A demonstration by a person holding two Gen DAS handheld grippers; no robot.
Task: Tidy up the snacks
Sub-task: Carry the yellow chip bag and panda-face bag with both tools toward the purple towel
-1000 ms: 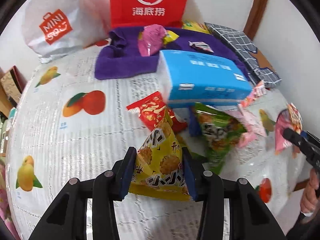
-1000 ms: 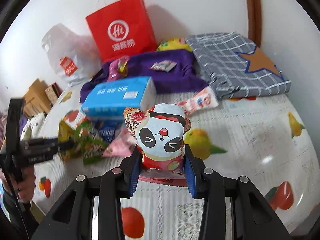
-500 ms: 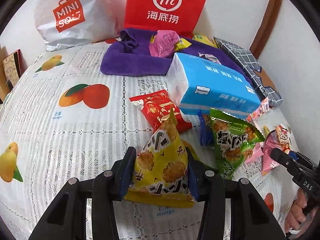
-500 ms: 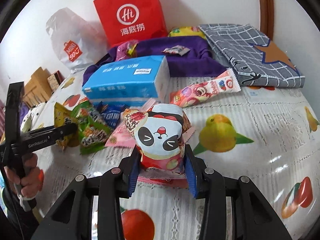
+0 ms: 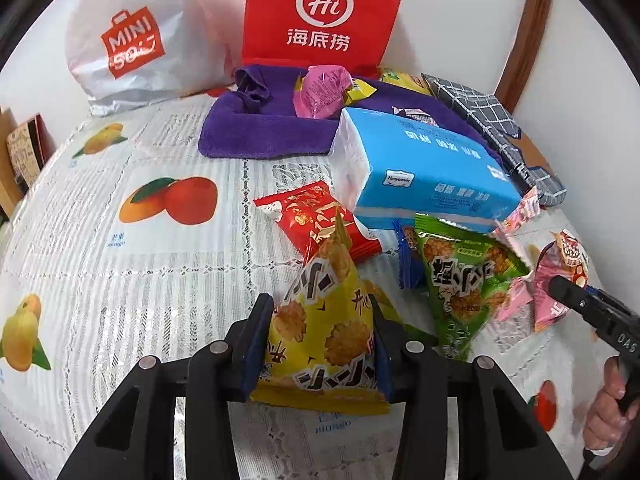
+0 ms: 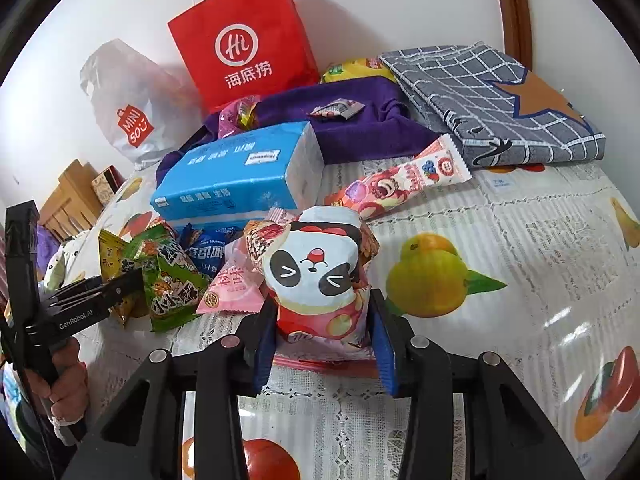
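Snacks: yellow triangular crinkly pkt (image 5: 326, 332) pinched in left gripper (image 5: 320, 340), glossy panda pkt (image 6: 320, 276) clamped in right gripper (image 6: 326, 332) — both just above lacy fruit-print tablecloth (image 5: 120, 280); blue tissue pack (image 5: 424, 176) ahead, white wall (image 6: 400, 4) beyond.

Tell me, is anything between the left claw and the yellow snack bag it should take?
No. The left claw is already shut on the yellow snack bag: both pads press its sides, with nothing between them. The red packet and green bag lie just behind it.
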